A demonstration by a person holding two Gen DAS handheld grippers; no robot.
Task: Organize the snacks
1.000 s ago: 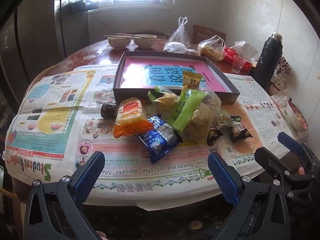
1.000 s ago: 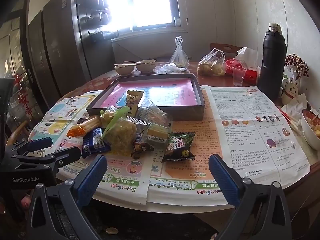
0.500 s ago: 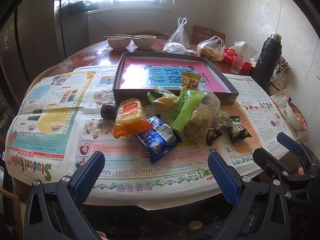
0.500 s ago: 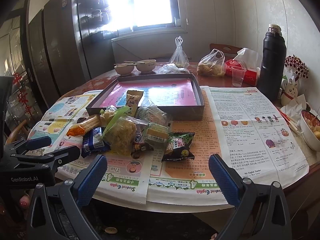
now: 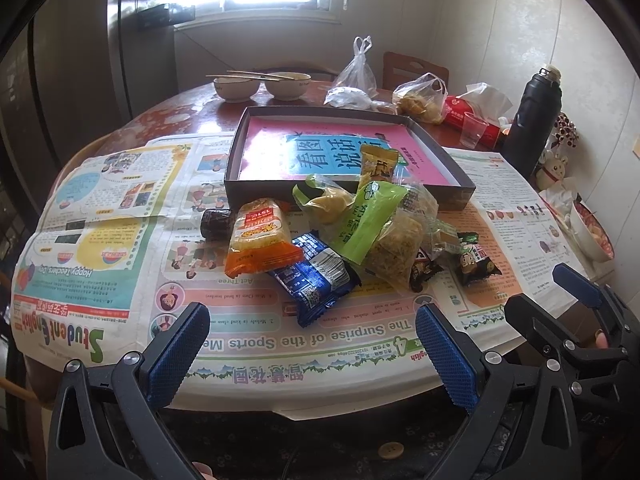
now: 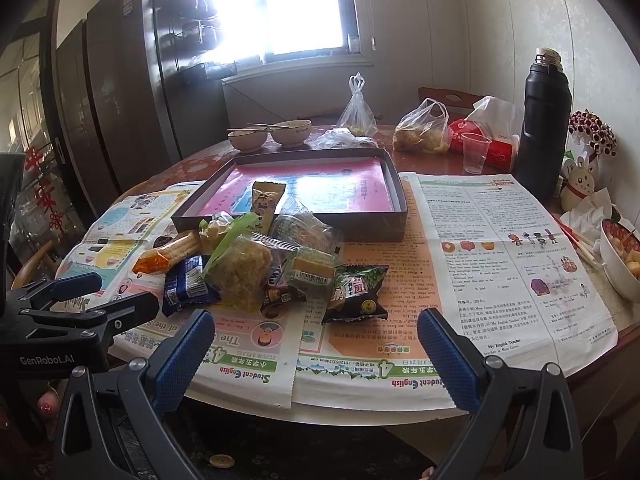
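Blue-padded fingers frame the bottom of both views. My left gripper [image 5: 312, 354] hangs spread wide with nothing between its pads, just off the near edge of the round table [image 5: 168, 116]. My right gripper [image 6: 314, 354] is spread just as wide and holds nothing, also off the near edge.

Newspaper sheets [image 5: 100, 216] cover the near half of the table. At the centre of the left view I see a pile of snacks [image 5: 340, 232] lying on the paper, just in front of a shallow dark tray [image 5: 256, 136] with a pink printed sheet inside.

Within the pile, an orange packet [image 5: 260, 234] lies at the left, its long axis running toward and away from me, sealed orange end nearest. A blue packet [image 5: 316, 276] lies partly under it, angled from upper left to lower right. A green wrapper [image 5: 368, 216] slants from lower left to upper right across the middle. A yellow-brown packet [image 5: 378, 164] leans upright against the tray's front wall, its top over the rim. A small dark green packet [image 6: 358, 294] sits at the pile's right edge in the right view.

At the upper right of the right view stands a black flask [image 6: 544, 120]. Two bowls [image 6: 272, 134] with chopsticks sit beyond the tray.
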